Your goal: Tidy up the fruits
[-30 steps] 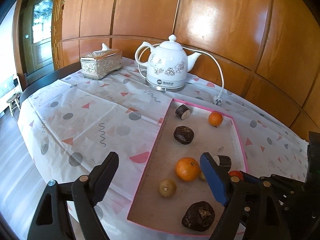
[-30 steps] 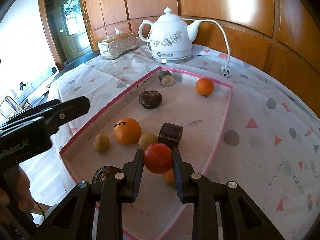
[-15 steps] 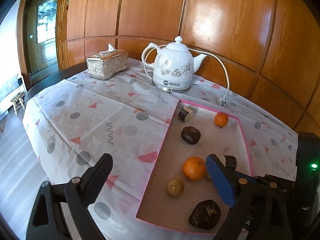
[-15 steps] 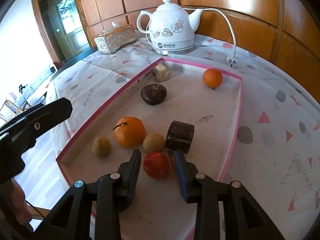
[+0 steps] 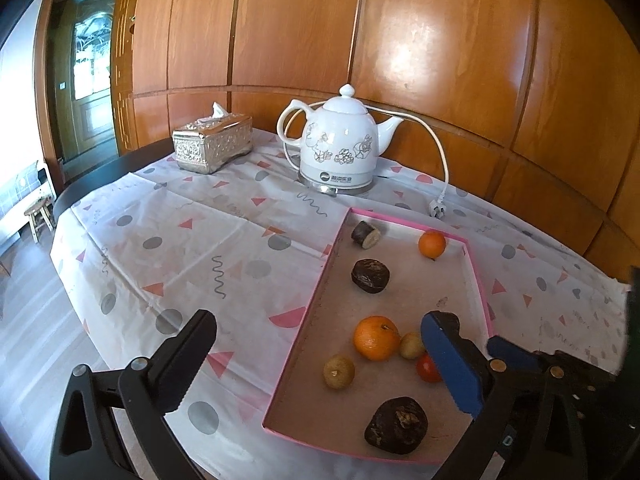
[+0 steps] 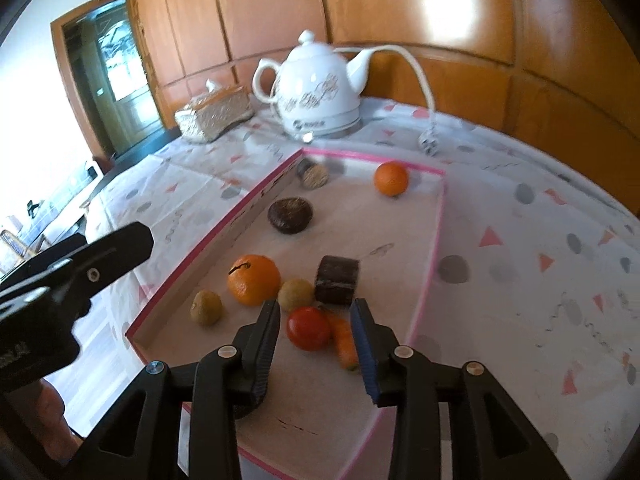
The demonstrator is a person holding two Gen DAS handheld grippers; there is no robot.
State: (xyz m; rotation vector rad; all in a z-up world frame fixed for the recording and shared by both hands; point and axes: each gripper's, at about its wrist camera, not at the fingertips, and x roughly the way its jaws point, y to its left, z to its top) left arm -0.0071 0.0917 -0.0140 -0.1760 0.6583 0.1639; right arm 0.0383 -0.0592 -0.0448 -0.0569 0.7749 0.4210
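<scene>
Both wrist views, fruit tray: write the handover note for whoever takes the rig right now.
Right claw: jaws have just been opening; the red tomato sits released on the tray floor between them, no pad touching it.
Left claw: jaws have just been opening, now wide and empty, straddling the near left rim of the pink-rimmed tray.
In the tray: large orange, small orange, two small yellowish fruits, dark pieces, a small orange piece beside the tomato.
Done: tomato set down.
Left: cannot tell what grouping is wanted.

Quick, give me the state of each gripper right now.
Left gripper: open wide, its fingers have just been opening, nothing between them.
Right gripper: open, fingers just opened off the red tomato, which lies in the tray.
</scene>
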